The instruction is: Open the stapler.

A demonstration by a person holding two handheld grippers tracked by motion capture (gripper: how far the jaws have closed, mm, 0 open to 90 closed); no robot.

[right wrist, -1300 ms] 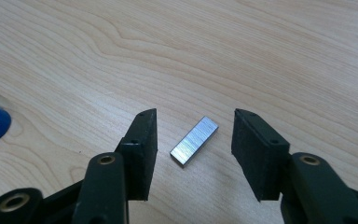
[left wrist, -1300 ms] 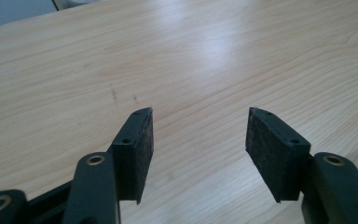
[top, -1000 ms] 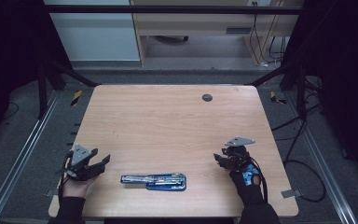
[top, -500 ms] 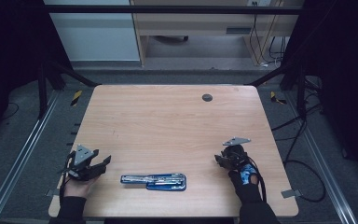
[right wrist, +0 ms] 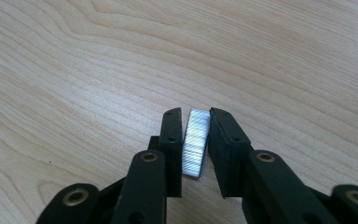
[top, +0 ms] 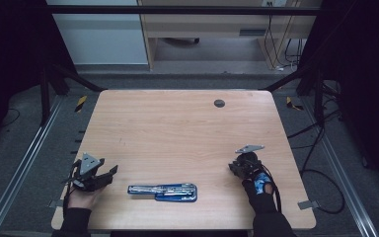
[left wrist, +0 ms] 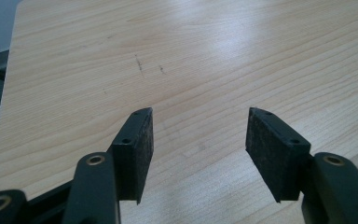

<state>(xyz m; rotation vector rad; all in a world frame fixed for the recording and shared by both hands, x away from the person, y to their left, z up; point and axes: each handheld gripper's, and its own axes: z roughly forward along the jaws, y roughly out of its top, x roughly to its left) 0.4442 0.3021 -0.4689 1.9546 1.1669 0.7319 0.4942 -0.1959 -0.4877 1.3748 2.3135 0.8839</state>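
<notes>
The right claw (right wrist: 196, 119), just closing, brackets a ribbed metal staple strip (right wrist: 196, 141) (seemingly gripped); the left claw (left wrist: 198, 114) gapes.

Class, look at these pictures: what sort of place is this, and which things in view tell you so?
Probably a lab or workshop recording bench. A bare light wooden table stands inside a dark metal frame, loose black cables trail over the grey floor, and a person's hands hold black two-jaw grippers, such as the left gripper.
</notes>
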